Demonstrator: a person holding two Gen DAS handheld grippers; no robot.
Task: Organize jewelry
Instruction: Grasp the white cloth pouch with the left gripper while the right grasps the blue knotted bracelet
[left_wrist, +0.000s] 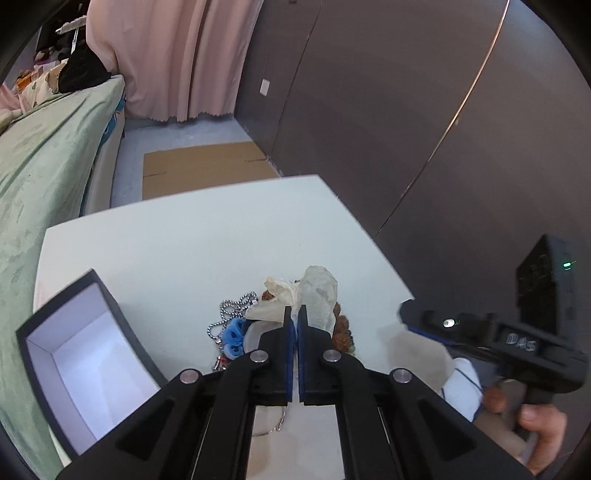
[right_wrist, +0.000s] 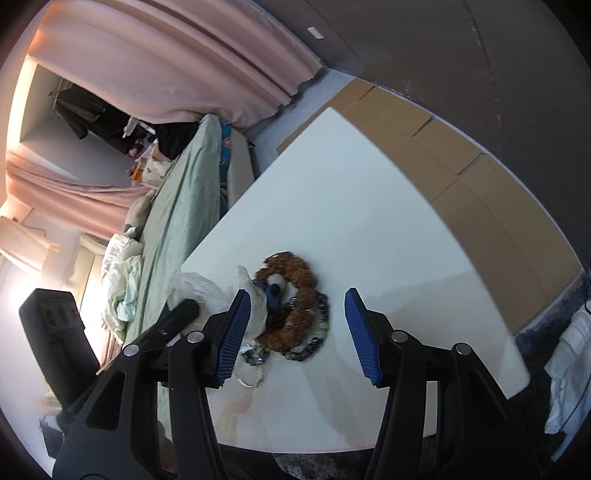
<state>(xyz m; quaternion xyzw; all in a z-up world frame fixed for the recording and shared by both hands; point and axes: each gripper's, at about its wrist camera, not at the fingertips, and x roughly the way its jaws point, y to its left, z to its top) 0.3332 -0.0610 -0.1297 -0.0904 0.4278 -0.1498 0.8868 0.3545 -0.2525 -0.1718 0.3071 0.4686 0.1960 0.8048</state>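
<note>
My left gripper (left_wrist: 295, 314) is clamped shut on a translucent plastic bag (left_wrist: 317, 291), whose crumpled top sticks up above the fingertips. The bag sits on the jewelry pile (left_wrist: 240, 328) on the white table (left_wrist: 184, 236): a black-and-white chain (left_wrist: 231, 310), something blue (left_wrist: 233, 334), and a brown beaded strand (left_wrist: 341, 328) just behind and beside my fingers. An open dark box (left_wrist: 85, 354) with a white inside stands to the left of the pile, near but apart.

My right gripper (right_wrist: 297, 332) hangs with its jaws about half open, holding nothing. The brown strand (right_wrist: 295, 295) and dark beads (right_wrist: 319, 332) lie on the table between and just beyond its blue pads (right_wrist: 232, 332), untouched.
</note>
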